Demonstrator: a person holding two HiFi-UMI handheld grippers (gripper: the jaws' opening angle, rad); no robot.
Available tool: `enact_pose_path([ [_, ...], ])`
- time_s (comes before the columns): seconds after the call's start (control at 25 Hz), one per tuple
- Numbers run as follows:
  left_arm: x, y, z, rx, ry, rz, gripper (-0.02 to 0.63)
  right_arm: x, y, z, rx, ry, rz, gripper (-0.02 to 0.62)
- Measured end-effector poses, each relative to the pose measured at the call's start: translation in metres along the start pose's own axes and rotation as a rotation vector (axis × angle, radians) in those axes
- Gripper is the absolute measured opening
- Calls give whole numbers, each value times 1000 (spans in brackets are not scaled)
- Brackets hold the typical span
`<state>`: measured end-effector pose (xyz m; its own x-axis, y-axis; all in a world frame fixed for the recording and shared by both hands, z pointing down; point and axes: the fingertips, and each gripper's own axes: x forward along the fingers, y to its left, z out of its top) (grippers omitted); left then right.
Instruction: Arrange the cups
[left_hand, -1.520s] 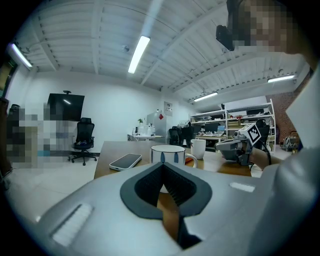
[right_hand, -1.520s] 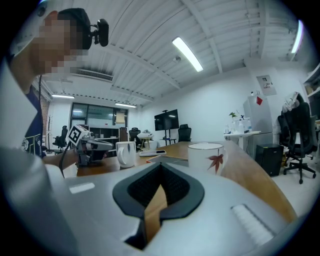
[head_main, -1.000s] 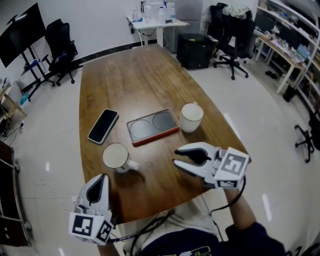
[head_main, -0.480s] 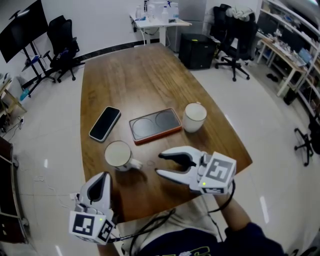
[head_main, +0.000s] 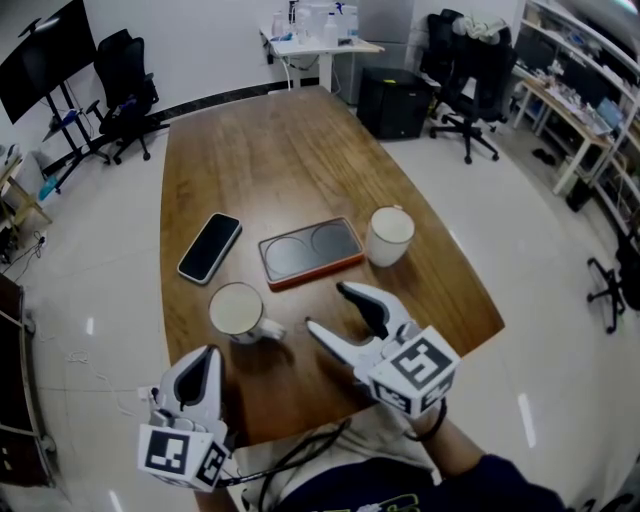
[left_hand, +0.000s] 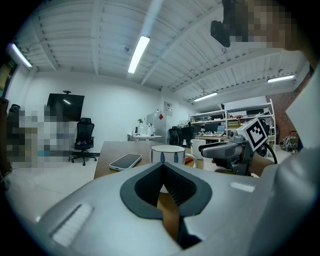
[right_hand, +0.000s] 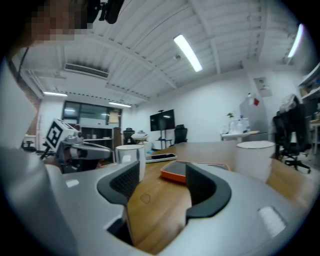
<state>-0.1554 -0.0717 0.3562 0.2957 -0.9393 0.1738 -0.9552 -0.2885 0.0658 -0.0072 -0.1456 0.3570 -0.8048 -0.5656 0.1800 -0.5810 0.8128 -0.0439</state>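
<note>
Wooden table (head_main: 270, 160), left gripper (head_main: 205, 358) at near edge, jaws together and empty, handled cup (head_main: 235, 310) just beyond, right gripper (head_main: 330, 308) near its right, jaws apart, just been opening, nothing between, orange-edged tray (head_main: 310, 252) farther, second cup (head_main: 388, 235) at tray's right end.

Left claw (head_main: 206, 355) closed; right (head_main: 326, 307) widening, empty.

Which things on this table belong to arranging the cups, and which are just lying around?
Belongs to the job:
- left cup, handle showing
- right cup, close beside the tray
- orange-rimmed tray with two round recesses, probably where the cups go

Just lying about:
- phone, left of the tray
- office chair in the background
</note>
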Motion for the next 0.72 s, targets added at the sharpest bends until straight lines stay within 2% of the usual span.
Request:
enact_pose_path([
  [0.04, 0, 0, 0, 0, 0, 0, 3, -4, -9, 0, 13, -11, -60, 298],
  [0.12, 0, 0, 1, 1, -2, 1, 3, -15, -27, 3, 33, -16, -160, 374],
  [0.16, 0, 0, 2, 2, -2, 2, 3, -21, -35, 2, 41, -15, -203, 376],
  [0.28, 2, -1, 3, 3, -2, -5, 3, -39, -63, -4, 62, -19, -332, 436],
  [0.4, 2, -2, 3, 6, 2, -19, 3, -55, -94, -7, 90, -23, -464, 459],
  [0.48, 2, -2, 3, 5, 2, -21, 3, -56, -110, -9, 97, -16, -473, 470],
  [0.56, 3, -3, 4, 3, 2, -22, 3, -49, -121, -7, 90, -6, -421, 496],
  [0.64, 3, -3, 3, 2, 3, -20, 3, -39, -132, -6, 79, 2, -360, 552],
  [0.72, 3, -3, 3, 3, 2, -18, 3, -31, -146, -3, 70, 2, -320, 557],
])
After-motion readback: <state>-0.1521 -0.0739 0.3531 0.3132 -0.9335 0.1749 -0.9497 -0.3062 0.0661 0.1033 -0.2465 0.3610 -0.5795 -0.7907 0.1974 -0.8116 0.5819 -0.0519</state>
